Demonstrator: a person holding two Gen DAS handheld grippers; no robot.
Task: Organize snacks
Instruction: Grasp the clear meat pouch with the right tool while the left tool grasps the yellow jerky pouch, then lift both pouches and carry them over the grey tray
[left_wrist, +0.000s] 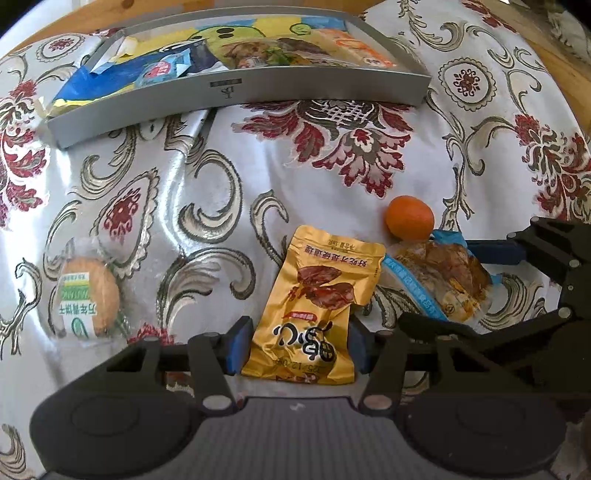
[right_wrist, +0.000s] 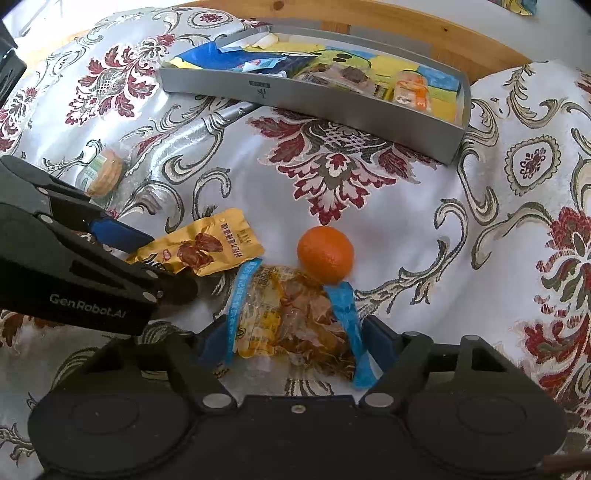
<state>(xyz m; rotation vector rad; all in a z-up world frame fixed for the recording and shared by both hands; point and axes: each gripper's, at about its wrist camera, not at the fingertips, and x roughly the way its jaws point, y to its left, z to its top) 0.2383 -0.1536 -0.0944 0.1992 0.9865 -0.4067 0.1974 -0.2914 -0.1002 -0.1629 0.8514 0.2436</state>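
- Well off to the left of my left fingers lies a clear-wrapped round biscuit (left_wrist: 90, 295), untouched; I would leave it for a later trip.
- My left gripper (left_wrist: 297, 349) has its blue pads on either side of the gold pouch (left_wrist: 314, 302). The pads look pressed against its lower edges, so I judge it is gripping, though only the near end of the pouch sits between them.
- Before lifting I would check that hold stays firm; foil is slick, and the far end of the pouch will droop forward of the fingers.
- My right gripper (right_wrist: 295, 338) straddles the clear packet with blue ends (right_wrist: 295, 317). The pads stand just outside the packet's sides, and I cannot tell whether they have closed on it yet.
- I would squeeze on the packet's body, not the blue crimped ends, which would slip out.
- The orange (right_wrist: 325, 254) touches the far end of that packet, just beyond my right fingertips; lifting straight up should keep it from rolling.
- Far ahead of both sets of fingers sits the grey tray (right_wrist: 332, 99), already holding other snacks; I judge both packets belong there.
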